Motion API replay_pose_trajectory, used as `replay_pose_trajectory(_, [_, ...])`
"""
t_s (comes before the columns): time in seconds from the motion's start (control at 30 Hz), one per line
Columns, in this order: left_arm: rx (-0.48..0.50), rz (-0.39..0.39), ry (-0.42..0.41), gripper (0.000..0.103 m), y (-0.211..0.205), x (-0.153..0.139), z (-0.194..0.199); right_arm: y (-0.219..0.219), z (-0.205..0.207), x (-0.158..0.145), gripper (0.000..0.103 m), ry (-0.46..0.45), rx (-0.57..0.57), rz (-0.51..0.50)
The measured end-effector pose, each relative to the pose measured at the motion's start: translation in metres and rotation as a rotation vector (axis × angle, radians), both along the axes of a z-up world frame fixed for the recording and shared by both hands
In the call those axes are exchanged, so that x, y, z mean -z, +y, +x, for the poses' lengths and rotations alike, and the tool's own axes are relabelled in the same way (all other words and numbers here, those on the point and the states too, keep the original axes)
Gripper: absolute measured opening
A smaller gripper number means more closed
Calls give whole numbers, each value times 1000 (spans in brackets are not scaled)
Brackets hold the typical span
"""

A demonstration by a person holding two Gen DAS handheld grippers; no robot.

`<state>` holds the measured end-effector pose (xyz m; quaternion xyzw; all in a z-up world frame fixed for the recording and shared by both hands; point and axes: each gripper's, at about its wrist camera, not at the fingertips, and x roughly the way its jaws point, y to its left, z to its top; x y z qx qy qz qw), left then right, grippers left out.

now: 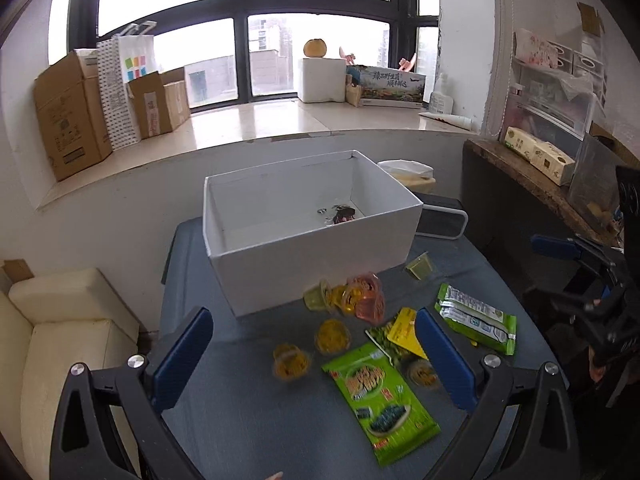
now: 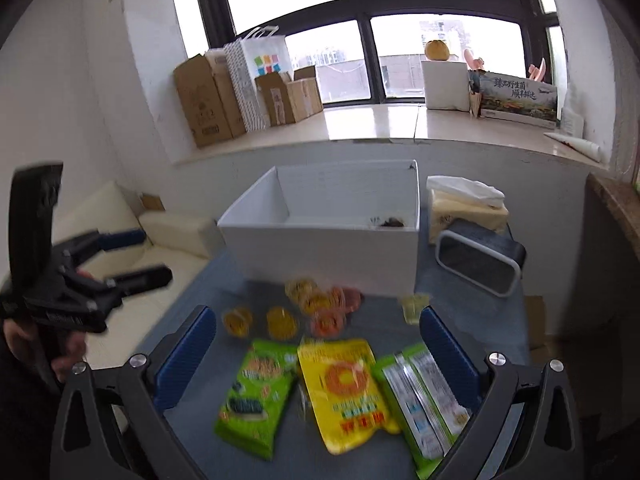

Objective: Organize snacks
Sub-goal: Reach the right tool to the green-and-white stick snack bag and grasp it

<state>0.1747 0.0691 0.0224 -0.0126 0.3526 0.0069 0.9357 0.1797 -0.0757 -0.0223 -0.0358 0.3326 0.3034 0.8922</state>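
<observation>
Yellow packet [image 2: 346,392] fully visible rightward only

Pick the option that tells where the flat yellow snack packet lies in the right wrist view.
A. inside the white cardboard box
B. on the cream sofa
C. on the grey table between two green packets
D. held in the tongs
C: the flat yellow snack packet lies on the grey table, a green packet on one side and another green packet on the other.
</observation>
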Motion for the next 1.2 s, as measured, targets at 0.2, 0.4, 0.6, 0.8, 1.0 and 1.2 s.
replay_pose_trajectory(0.2, [-17,-64,0,103,-12,5,-46,-20,-51,18,103,-20,-9,-65])
replay_pose_trajectory(0.4, [-9,-103,31,103,-26,15,-65,-31,-62,48,103,32,-15,-83])
replay_pose_trajectory(0.6, [-3,-97,41,103,-34,19,-74,-50,-38,75,103,58,33,-120])
replay_pose_trajectory(0.8, [-5,-89,57,103,-37,27,-78,-69,9,108,103,91,32,-214])
replay_pose_trajectory(1.0, [-4,-64,82,103,-45,36,-79,-72,52,128,103,135,-50,-270])
replay_pose_trajectory(1.2, [-10,-54,112,103,-48,46,-76,-70,67,151,103,166,-100,-309])
